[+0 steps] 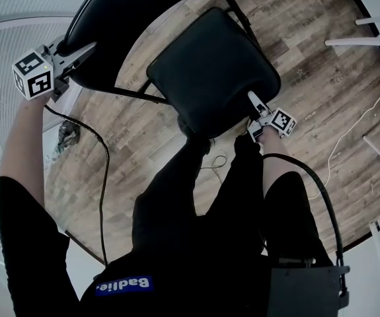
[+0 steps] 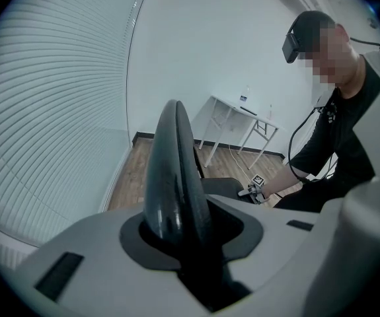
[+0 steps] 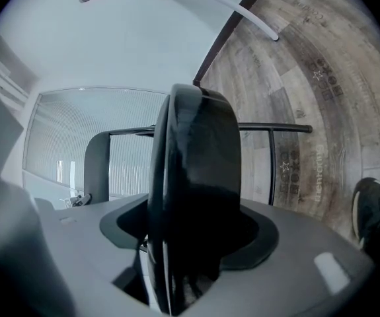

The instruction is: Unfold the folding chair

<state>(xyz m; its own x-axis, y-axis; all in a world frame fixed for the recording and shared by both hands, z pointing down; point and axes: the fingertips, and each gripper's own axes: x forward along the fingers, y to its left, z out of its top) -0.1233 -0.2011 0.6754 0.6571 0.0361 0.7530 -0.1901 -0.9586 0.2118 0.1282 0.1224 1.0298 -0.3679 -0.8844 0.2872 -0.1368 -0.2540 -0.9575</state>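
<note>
Floor (image 1: 322, 78): pale wood-look planks. The chair stands on it, close in front of the person.
Window blinds (image 2: 44, 111): white slats covering the wall behind the chair.
Folding chair (image 1: 196, 58): all black, made up of two padded panels on a thin tube frame. It stands between the two hand-held grippers, with its seat swung out from the back and a strip of floor showing between the two panels.
Backrest (image 1: 120, 25): a long, curved black pad with a faint sheen. In the left gripper view (image 2: 173, 177) it is seen edge-on as a narrow rounded blade.
Seat (image 1: 216, 74): a rounded, square black cushion, thick at the rim, with its front edge toward the person. In the right gripper view (image 3: 199, 177) it shows edge-on.
Frame (image 1: 137, 96): slim black metal tubing running below the backrest and beside the seat, with a crossbar (image 3: 275, 128) showing past the cushion.
Left hand-held gripper (image 1: 87, 50): its jaws are set narrow and clamped over the top edge of the backrest.
Right hand-held gripper (image 1: 252, 104): its jaws are set wide and closed on the thick front edge of the seat.
</note>
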